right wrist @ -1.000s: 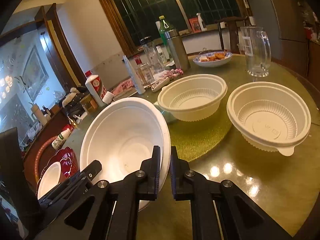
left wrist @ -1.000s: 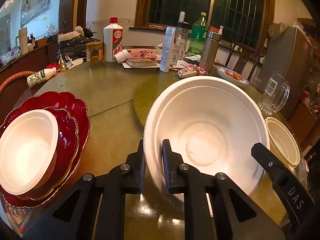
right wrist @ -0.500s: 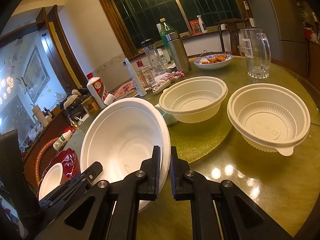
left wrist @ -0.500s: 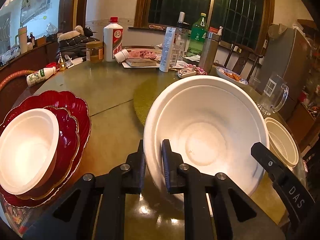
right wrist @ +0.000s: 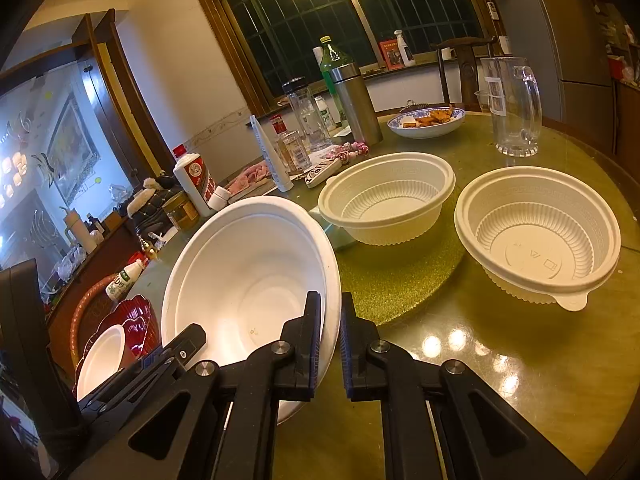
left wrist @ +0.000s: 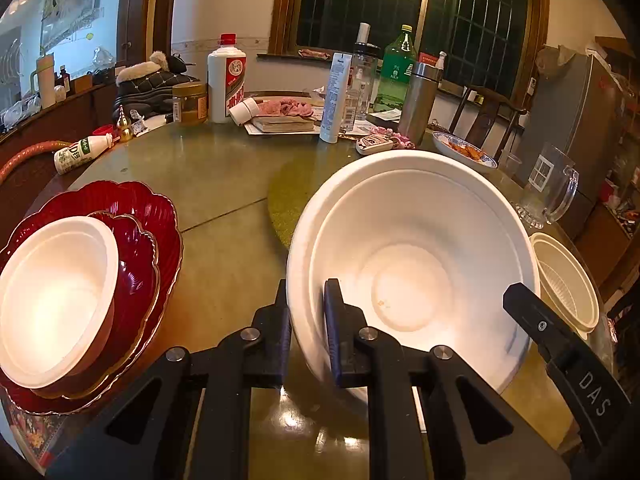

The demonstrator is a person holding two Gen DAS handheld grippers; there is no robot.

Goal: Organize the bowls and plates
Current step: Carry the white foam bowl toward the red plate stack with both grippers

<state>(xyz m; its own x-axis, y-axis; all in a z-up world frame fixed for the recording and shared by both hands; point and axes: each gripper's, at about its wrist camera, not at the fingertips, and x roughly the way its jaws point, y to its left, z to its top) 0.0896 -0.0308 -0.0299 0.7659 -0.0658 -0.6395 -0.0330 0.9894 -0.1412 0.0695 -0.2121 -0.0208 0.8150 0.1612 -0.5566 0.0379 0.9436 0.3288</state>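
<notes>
Four white bowls: one large (left wrist: pixel 412 264), one small (left wrist: pixel 56 300), two ribbed (right wrist: pixel 388 196) (right wrist: pixel 536 232); two red plates (left wrist: pixel 132 208) (left wrist: pixel 136 252) stacked; one glass mug (right wrist: pixel 514 108)

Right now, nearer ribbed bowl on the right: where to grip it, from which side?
Pinch the ribbed bowl at its broad flat rim, one finger inside and one outside, coming from the near side beside the small tab. It sits upright and open, apart from the other ribbed bowl.

My right tool (left wrist: pixel 568 344) carries white letters, "DAS", along its black arm. The labels on the white bottle (left wrist: pixel 227 76), the green bottle (left wrist: pixel 396 66) and the tube (left wrist: pixel 338 98) are too small for me to read.
</notes>
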